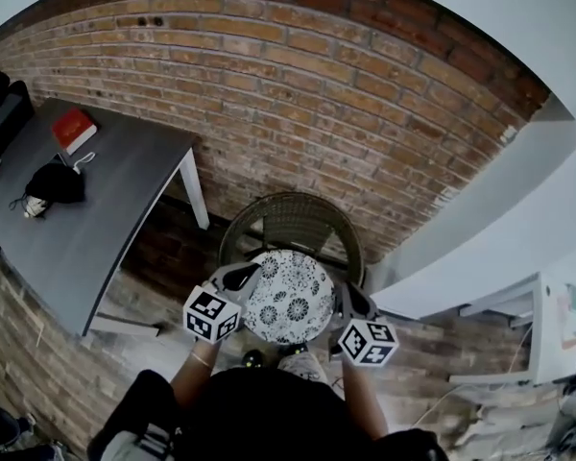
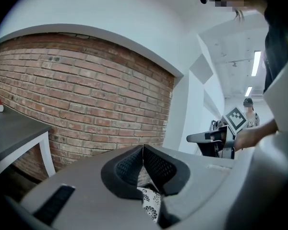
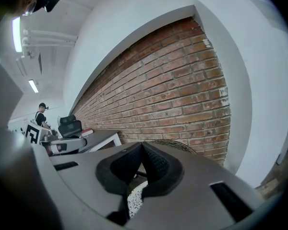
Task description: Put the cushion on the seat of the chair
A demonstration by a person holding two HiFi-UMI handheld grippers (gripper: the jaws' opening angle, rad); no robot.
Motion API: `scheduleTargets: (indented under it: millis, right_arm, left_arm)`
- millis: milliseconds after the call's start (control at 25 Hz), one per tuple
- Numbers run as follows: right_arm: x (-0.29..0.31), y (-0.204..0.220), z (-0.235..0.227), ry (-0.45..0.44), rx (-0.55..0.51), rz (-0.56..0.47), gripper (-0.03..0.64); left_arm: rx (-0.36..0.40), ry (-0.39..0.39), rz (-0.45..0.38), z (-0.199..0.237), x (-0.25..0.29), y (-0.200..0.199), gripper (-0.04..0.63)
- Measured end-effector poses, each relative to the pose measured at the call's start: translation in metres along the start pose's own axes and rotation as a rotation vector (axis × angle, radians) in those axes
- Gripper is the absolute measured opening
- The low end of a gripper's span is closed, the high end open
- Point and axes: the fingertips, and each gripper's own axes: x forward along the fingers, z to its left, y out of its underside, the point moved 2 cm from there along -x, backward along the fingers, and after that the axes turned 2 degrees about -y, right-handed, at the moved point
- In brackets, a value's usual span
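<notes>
Brick wall (image 1: 298, 75) behind, grey counter (image 1: 106, 209) at left. Wicker chair (image 1: 293, 221) backs onto wall; cushion (image 1: 288, 298) hangs over its seat, left gripper (image 1: 245, 277) & right gripper (image 1: 349, 303) each clamped on opp. rims so I carry it level. Seat contact: can't tell.

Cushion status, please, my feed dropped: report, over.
Left tongs and right tongs shut on cushion edges. Cushion held at chair front, not yet set down. Nothing seen in the way.
</notes>
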Motion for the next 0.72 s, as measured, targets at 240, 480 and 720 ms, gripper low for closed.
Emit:
scheduleTargets:
  millis: [240, 480, 720]
  right_arm:
    - [-0.001, -0.003, 0.011, -0.026, 0.007, -0.004, 0.000]
    - [0.000, -0.007, 0.010, -0.040, 0.002, -0.009, 0.000]
    - [0.001, -0.011, 0.015, -0.056, 0.001, -0.009, 0.000]
  left_arm:
    - [0.010, 0.004, -0.011, -0.002, -0.006, -0.006, 0.006]
    - [0.014, -0.001, -0.014, -0.004, -0.008, -0.009, 0.006]
    - [0.015, -0.004, -0.030, -0.004, -0.012, -0.014, 0.006]
